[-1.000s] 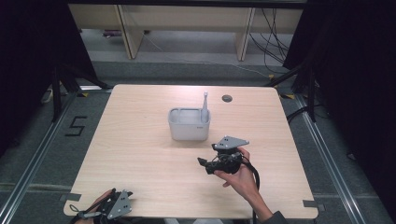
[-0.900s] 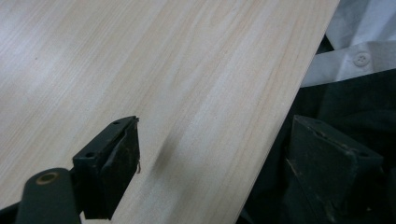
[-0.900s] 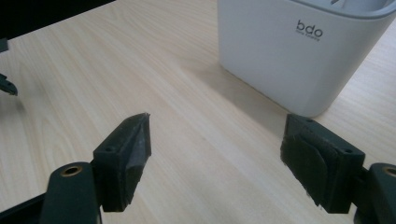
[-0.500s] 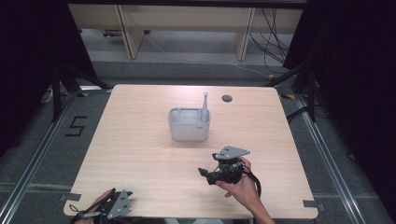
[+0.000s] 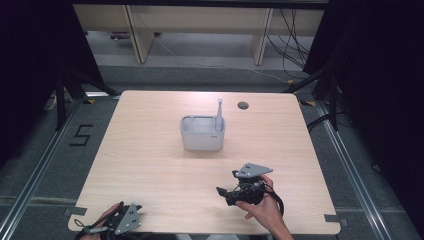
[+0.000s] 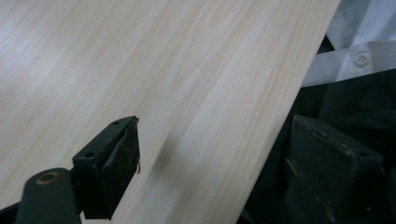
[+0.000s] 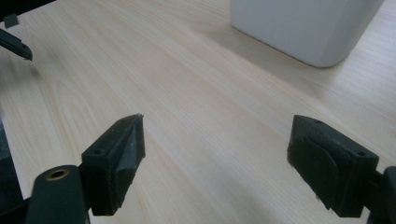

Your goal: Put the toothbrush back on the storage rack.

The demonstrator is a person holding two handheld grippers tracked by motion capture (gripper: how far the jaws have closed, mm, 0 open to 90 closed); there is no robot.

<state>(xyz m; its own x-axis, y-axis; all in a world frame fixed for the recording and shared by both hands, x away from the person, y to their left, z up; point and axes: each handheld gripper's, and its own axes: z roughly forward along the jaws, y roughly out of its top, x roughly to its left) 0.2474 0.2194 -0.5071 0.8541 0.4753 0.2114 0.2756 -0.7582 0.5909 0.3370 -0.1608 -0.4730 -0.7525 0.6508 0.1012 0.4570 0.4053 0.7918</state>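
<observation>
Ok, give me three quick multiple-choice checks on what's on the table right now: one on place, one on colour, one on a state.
1. Where does the toothbrush stand?
A. In the right end of the white holder
B. Flat on the table
C. Between the right jaws

2. What colour is the holder?
A. Black
B. White
C. Red

3. How are the right hand-held gripper's jaws?
A. Clamped on the toothbrush
B. Shut with nothing between
C. Wide open with nothing between

Answers:
1 A: the toothbrush rises upright from the right end of the white holder in the high view.
2 B: its wall shows white in the right gripper view too.
3 C: the right hand-held gripper has just been opening, and bare wooden table lies between its jaws.
</observation>
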